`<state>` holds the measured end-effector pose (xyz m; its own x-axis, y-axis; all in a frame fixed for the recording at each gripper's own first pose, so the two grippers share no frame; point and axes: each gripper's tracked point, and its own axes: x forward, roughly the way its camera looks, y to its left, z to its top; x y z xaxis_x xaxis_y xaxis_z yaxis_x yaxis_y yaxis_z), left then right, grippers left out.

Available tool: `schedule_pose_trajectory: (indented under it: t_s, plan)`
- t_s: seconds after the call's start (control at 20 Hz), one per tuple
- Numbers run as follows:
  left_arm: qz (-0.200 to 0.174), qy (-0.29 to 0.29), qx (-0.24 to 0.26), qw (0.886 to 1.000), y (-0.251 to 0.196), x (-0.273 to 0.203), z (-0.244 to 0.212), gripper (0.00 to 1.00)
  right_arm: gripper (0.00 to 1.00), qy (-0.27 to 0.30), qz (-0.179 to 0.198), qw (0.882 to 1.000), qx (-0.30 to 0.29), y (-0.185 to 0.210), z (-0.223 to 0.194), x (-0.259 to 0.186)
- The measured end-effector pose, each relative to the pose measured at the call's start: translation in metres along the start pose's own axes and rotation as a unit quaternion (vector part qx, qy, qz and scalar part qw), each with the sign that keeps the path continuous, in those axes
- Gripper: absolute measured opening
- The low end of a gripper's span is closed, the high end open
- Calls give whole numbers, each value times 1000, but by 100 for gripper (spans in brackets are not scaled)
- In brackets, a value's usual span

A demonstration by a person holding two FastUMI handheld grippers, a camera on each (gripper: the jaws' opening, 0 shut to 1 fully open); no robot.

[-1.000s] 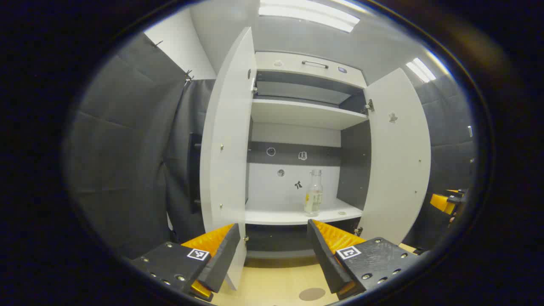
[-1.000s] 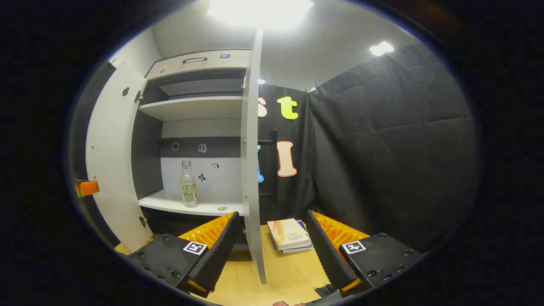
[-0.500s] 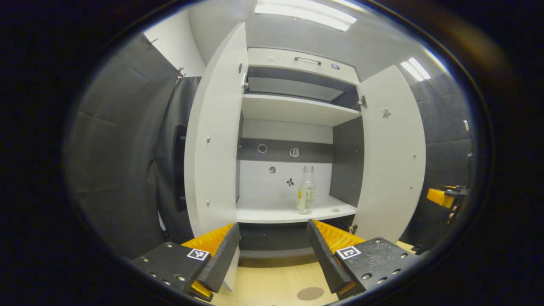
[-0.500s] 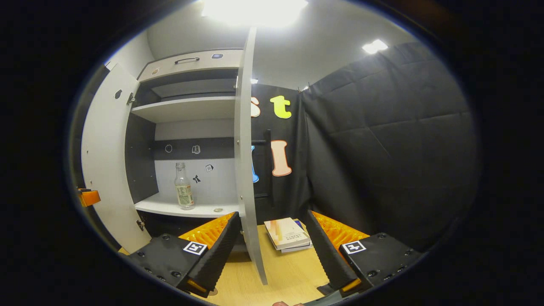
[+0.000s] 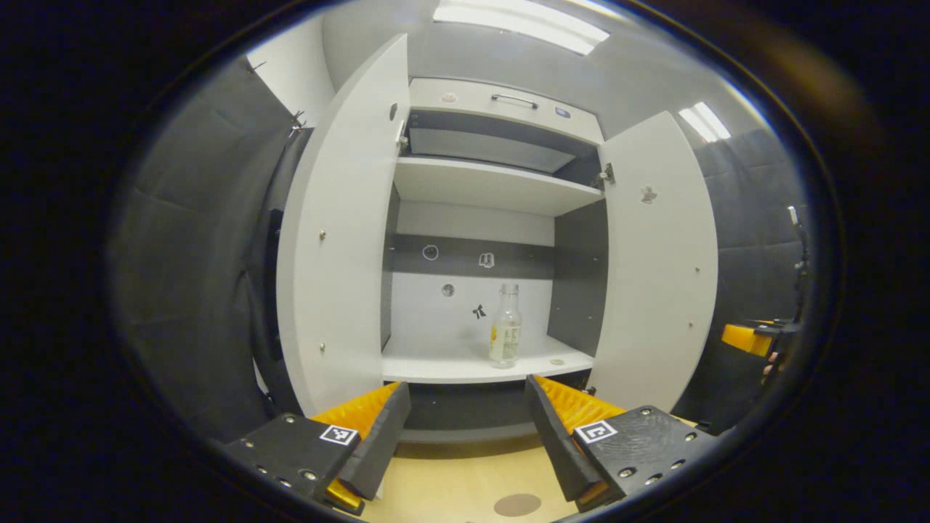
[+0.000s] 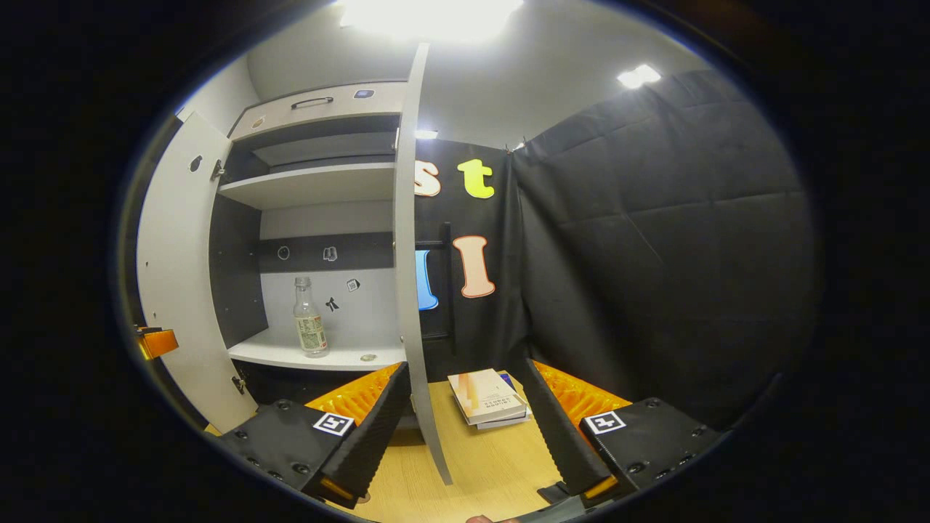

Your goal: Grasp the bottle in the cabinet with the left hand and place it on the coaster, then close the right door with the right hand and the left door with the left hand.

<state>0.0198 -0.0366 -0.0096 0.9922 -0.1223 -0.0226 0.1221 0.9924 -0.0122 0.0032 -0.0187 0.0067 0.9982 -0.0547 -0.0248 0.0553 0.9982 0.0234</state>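
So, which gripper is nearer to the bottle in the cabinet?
Left, probably. The left gripper is open and faces the bottle nearly straight ahead. The right gripper is open too, but off to the side by the right door.

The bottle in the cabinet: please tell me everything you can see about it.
The bottle looks like clear glass, with a narrow neck, no cap that I can make out, and a pale label around its lower body. It appears nearly empty. It stands upright on the cabinet's lower white shelf, right of the middle in the left gripper view, between the two open doors. Only the shelf touches it; both grippers are apart from it.
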Motion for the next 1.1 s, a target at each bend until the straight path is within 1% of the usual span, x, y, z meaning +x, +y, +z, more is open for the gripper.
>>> schedule_pose_trajectory:
  t_s: [0.2, 0.25, 0.3, 0.35, 0.4, 0.45, 0.55, 0.6, 0.65, 0.7, 0.75, 0.8, 0.85, 0.9, 0.95, 1.05, 1.1]
  plan:
    - [-14, 2, -2, 1000, -9, 11, 4, 92, 99, -1, -4, 1000, -4, -10, 11, 4]
    - [-15, 0, 1, 1000, -10, 15, 8, 91, 99, -3, -7, 1000, -6, -14, 15, 5]
    - [-16, -2, 5, 1000, -12, 19, 12, 92, 99, -1, -9, 1000, -5, -17, 17, 6]
    - [-17, -2, 7, 1000, -12, 25, 16, 91, 99, -1, -2, 1000, -5, -17, 19, 7]
    - [-18, -2, 5, 1000, -13, 30, 19, 92, 99, -2, -1, 1000, -6, -20, 21, 8]
    - [-20, -1, 2, 1000, -14, 36, 22, 91, 99, -2, -3, 1000, -9, -25, 21, 12]
    - [-21, 0, -1, 1000, -14, 49, 33, 92, 99, 11, -14, 1000, -18, -36, 18, 24]
    - [-22, -2, -1, 1000, -15, 59, 37, 94, 99, 17, -26, 999, -19, -43, 20, 32]
    - [-23, -2, 1, 1000, -16, 69, 43, 94, 95, 14, -35, 999, -13, -50, 26, 39]
    - [-22, -1, 4, 1000, -16, 79, 48, 94, 99, 11, -42, 999, -6, -57, 32, 47]
    - [-21, 0, 7, 1000, -18, 91, 53, 94, 95, 9, -47, 999, 2, -63, 36, 54]
    - [-20, 3, 6, 1000, -19, 103, 56, 93, 99, 11, -48, 999, 9, -69, 36, 61]
    - [-17, 7, -3, 1000, -20, 116, 57, 94, 99, 10, -51, 999, 13, -74, 37, 67]
    - [-20, 7, -17, 1000, -23, 128, 59, 92, 99, 9, -57, 998, 15, -81, 37, 73]
    - [-23, 9, -28, 999, -26, 140, 60, 92, 99, 5, -64, 998, 15, -87, 36, 77]
    - [-29, 13, -31, 999, -31, 164, 64, 92, 99, 2, -73, 997, 14, -96, 35, 84]
    - [-31, 13, -28, 999, -33, 174, 63, 92, 95, 3, -76, 997, 15, -99, 33, 86]
